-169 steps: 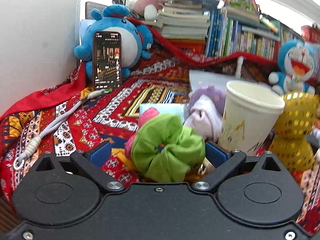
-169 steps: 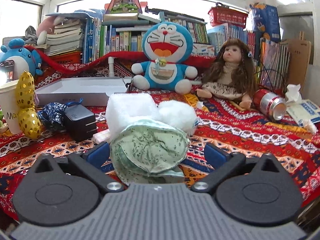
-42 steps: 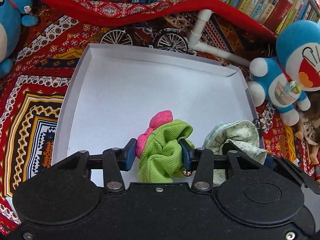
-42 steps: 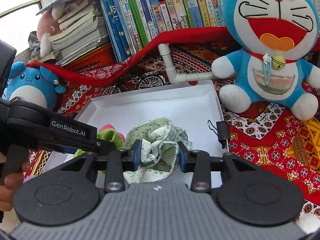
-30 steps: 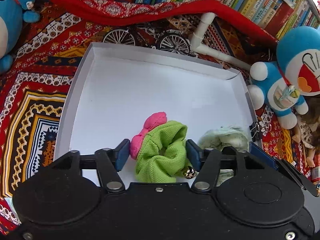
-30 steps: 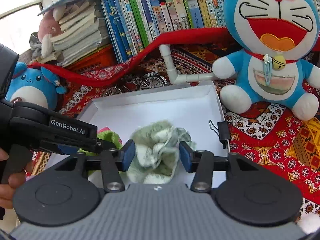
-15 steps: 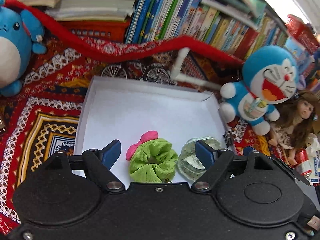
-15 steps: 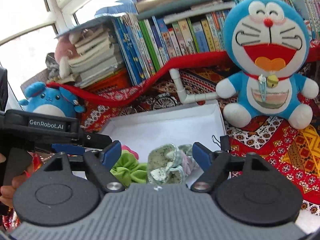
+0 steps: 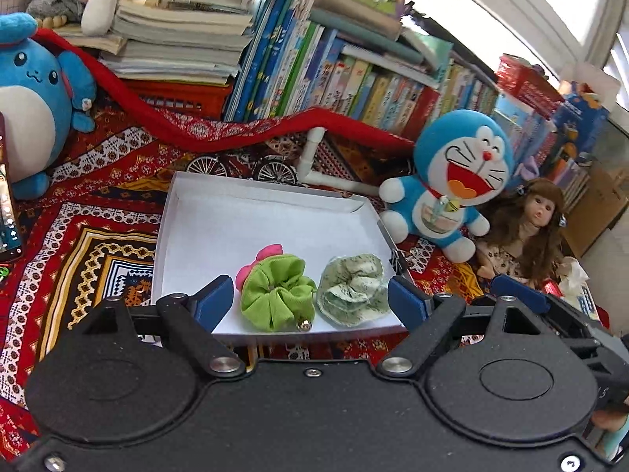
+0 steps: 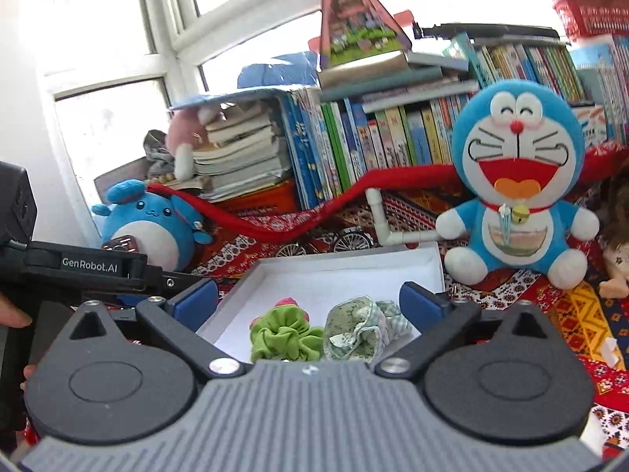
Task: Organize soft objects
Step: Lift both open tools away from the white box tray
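White shallow box (image 9: 220, 236) sits just ahead of both tongs, on the patterned cloth (image 9: 98, 181). Green scrunchie (image 9: 277, 293) with pink bow and pale floral scrunchie (image 9: 352, 289) lie side by side at its near edge, touching nothing else. Left gripper (image 9: 310, 299): jaws opening, nothing pinched, both scrunchies beyond the pads. Right gripper (image 10: 308, 301): jaws opening too, empty. So two soft items look placed. Whether more remain outside the box, can't tell from these views.

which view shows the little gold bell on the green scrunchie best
Left wrist view: the small gold bell hangs in plain sight off the lime-green mesh fabric scrunchie. In the right wrist view the scrunchie shows, but no bell.
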`<control>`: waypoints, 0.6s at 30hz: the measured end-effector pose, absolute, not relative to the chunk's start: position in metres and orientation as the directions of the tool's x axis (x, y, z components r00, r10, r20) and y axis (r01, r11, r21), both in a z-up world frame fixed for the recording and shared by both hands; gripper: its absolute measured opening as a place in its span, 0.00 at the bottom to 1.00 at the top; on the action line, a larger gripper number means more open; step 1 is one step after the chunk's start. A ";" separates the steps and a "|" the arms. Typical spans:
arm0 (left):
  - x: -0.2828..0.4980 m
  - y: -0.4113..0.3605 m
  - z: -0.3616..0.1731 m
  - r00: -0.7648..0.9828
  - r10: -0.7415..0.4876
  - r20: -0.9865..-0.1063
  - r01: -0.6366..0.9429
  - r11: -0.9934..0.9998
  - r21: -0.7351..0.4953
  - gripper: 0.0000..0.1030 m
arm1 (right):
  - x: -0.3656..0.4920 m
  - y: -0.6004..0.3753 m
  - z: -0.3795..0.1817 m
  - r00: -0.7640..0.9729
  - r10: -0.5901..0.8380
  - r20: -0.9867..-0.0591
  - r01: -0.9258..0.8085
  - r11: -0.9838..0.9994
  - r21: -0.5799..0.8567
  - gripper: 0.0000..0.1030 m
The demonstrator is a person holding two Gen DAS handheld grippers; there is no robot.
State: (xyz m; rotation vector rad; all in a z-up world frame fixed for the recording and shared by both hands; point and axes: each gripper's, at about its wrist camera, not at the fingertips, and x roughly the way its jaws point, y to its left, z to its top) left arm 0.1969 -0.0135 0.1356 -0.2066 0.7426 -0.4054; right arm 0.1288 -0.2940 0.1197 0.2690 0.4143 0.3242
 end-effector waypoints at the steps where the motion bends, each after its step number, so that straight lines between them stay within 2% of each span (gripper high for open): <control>1: 0.191 -0.013 0.135 0.667 -0.430 -0.608 0.292 0.902 -0.318 0.83 | 0.124 -0.293 0.120 0.868 0.360 -0.342 -0.258 0.915 0.310 1.00; 18: 0.108 0.003 0.127 0.740 -0.461 -0.490 0.380 0.888 -0.261 0.86 | 0.063 -0.292 0.118 0.895 0.337 -0.291 -0.279 0.934 0.225 1.00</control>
